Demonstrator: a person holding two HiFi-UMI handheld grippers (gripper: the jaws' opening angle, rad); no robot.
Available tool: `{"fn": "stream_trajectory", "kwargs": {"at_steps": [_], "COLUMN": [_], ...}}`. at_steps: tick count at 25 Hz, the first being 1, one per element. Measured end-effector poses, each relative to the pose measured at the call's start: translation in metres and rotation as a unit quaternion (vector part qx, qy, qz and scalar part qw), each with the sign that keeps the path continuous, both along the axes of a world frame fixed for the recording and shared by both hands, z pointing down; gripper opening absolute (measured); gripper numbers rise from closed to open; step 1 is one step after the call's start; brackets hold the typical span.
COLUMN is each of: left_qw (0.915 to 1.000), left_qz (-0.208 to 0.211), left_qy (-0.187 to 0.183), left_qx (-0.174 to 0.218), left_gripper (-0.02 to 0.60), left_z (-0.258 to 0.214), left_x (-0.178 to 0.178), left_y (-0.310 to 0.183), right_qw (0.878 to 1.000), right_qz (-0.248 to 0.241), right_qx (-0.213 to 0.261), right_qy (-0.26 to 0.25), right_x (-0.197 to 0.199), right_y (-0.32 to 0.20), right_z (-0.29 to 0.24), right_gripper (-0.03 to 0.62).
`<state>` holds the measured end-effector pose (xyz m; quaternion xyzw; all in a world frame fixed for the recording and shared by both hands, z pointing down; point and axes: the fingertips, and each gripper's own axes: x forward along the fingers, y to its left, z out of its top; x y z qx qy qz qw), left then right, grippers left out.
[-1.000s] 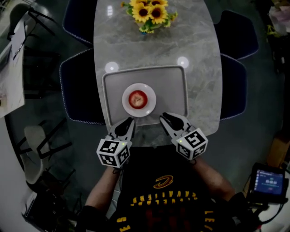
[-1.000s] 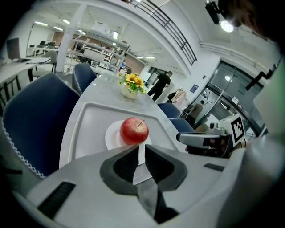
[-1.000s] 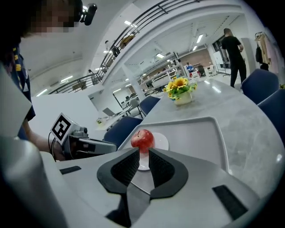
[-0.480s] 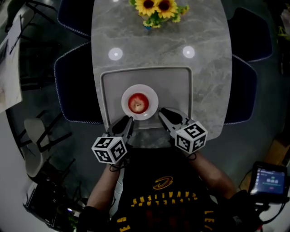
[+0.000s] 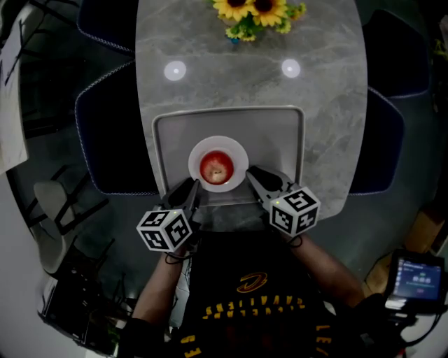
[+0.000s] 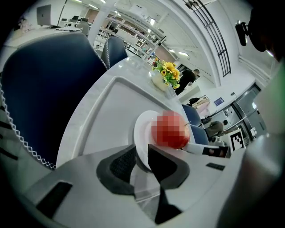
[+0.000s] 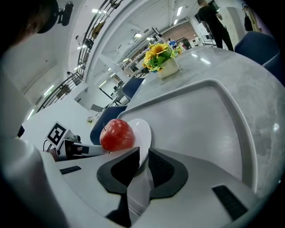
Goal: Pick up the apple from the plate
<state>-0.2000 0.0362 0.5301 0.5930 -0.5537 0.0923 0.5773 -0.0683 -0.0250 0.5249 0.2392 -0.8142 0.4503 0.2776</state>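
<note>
Red apple observed on a white plate, roughly at its centre; plate set on a grey tray toward the tray's near edge; tray placed on a grey marbled table.

Left gripper held low at the plate's near-left rim; in the left gripper view its jaws are seen narrowly parted, nothing clamped, the plate's rim showing in the gap and the apple just beyond.

Right gripper held at the plate's near-right rim; in the right gripper view its jaws are likewise seen slightly apart and empty, the plate's edge visible in the gap, the apple to the left of it.

Apple not touched by either gripper.

Sunflowers noted at the table's far end; dark blue chair beside the table.
</note>
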Motion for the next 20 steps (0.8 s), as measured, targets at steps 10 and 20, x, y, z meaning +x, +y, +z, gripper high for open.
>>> {"fn": "stream_trajectory", "kwargs": {"at_steps": [10,20], "left_qw": [0.9996,0.9989], "left_qz": [0.007,0.000], "left_qy": [0.024,0.028], "left_qx": [-0.013,-0.038], "left_gripper": [0.075,0.064], "left_z": [-0.0026,0.0016], "left_x": [0.0001,-0.0030], "left_y": [-0.0005,0.0009], "right_qw": [0.999,0.999], "right_qz": [0.004,0.017], "right_qx": [-0.032,-0.046], "right_qy": [0.010,0.000], "right_x": [-0.0053,-0.0074], "right_y": [0.0081,0.0065], "right_z": [0.0043,0.0038], "right_gripper": [0.051,0.050]}}
